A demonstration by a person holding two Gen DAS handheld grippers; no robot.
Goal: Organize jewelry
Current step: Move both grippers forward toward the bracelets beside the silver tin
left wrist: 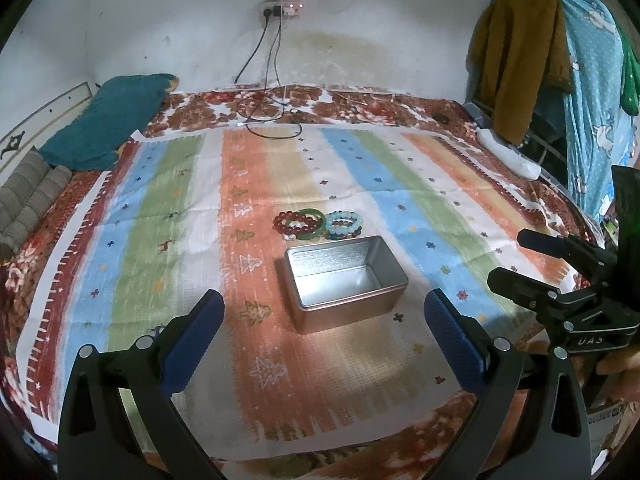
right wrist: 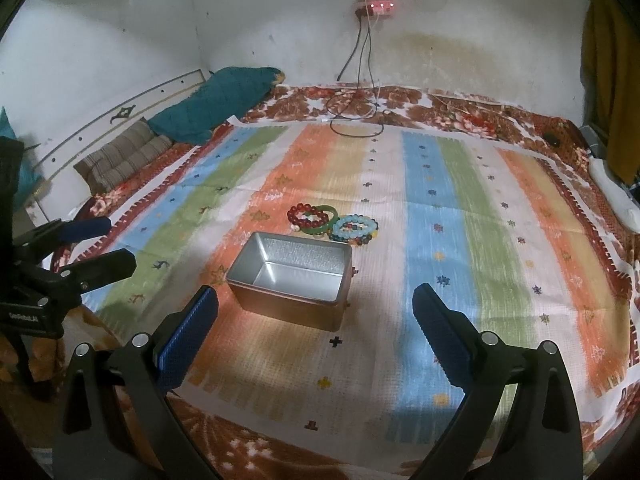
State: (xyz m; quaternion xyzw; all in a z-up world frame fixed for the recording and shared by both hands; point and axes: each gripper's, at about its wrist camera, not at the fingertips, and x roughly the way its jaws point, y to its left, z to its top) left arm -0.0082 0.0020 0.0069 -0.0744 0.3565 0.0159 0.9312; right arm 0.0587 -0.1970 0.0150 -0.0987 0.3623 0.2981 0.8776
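An open, empty silver tin point(left wrist: 345, 280) sits on the striped cloth in the middle of the bed; it also shows in the right wrist view point(right wrist: 294, 276). Just behind it lie red bead bracelets with a green bangle point(left wrist: 298, 222) point(right wrist: 314, 218) and light blue bead bracelets point(left wrist: 344, 224) point(right wrist: 356, 228). My left gripper point(left wrist: 324, 304) is open and empty, hovering in front of the tin. My right gripper point(right wrist: 316, 300) is open and empty, also short of the tin. Each gripper shows in the other's view: the right one point(left wrist: 516, 256), the left one point(right wrist: 104, 240).
The striped cloth point(left wrist: 180, 208) covers a floral bedspread. A teal pillow point(left wrist: 104, 120) and a striped cushion point(left wrist: 32, 196) lie at the left. Black cables point(left wrist: 268, 116) run from a wall socket onto the bed. Clothes point(left wrist: 520, 60) hang at the right.
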